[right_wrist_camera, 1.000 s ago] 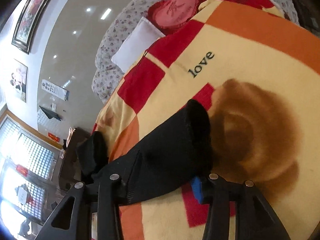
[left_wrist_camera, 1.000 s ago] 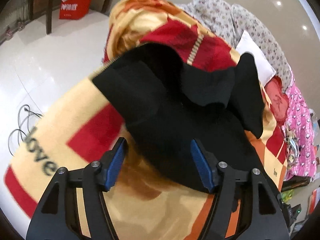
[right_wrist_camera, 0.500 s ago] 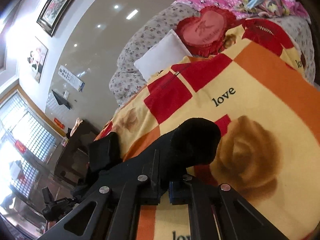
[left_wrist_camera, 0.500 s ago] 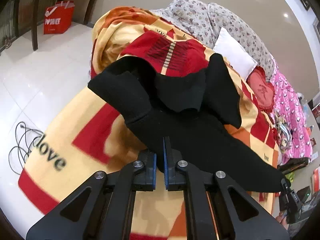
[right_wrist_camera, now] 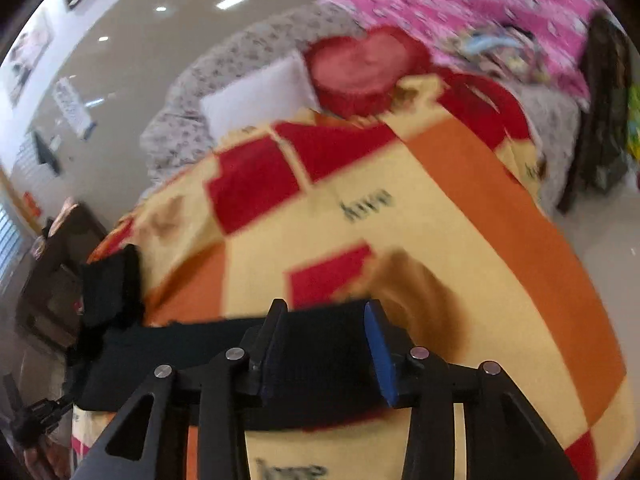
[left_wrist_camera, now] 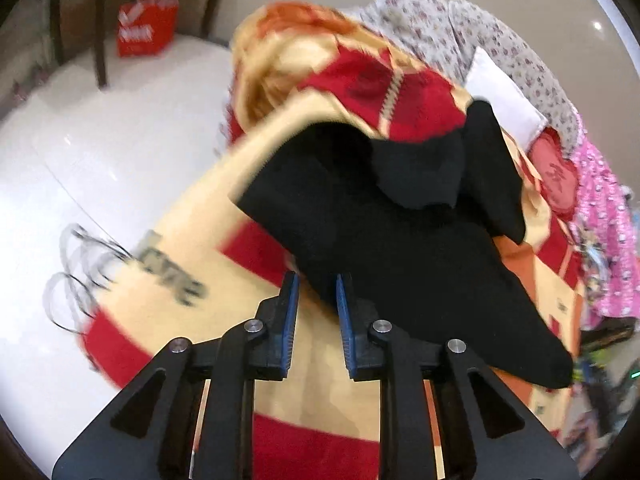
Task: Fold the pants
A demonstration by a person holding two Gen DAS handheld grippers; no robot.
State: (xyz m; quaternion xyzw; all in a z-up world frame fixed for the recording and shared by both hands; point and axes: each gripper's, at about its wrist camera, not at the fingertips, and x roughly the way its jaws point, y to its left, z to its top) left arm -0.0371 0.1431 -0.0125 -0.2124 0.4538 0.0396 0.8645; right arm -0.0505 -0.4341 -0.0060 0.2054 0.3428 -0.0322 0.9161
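Note:
Black pants (left_wrist_camera: 400, 216) lie crumpled on a yellow, red and orange blanket (left_wrist_camera: 224, 240) on a bed. My left gripper (left_wrist_camera: 316, 296) is open, its blue pads a little apart at the pants' near edge, with a fold of cloth between them. In the right wrist view the pants (right_wrist_camera: 320, 344) lie flat across the blanket (right_wrist_camera: 440, 220), and my right gripper (right_wrist_camera: 324, 320) is open with the end of the pants between its fingers. Both views are motion blurred.
A white pillow (right_wrist_camera: 260, 96) and a red heart cushion (right_wrist_camera: 360, 68) lie at the bed's head, with pink bedding (right_wrist_camera: 500, 20) beyond. A cable (left_wrist_camera: 76, 264) lies on the white floor by the bed, and a red bag (left_wrist_camera: 146, 32) stands by a chair.
Both grippers were shut on the pants half a second ago and have opened. The lifted pants end in the right view now lies flat on the blanket.

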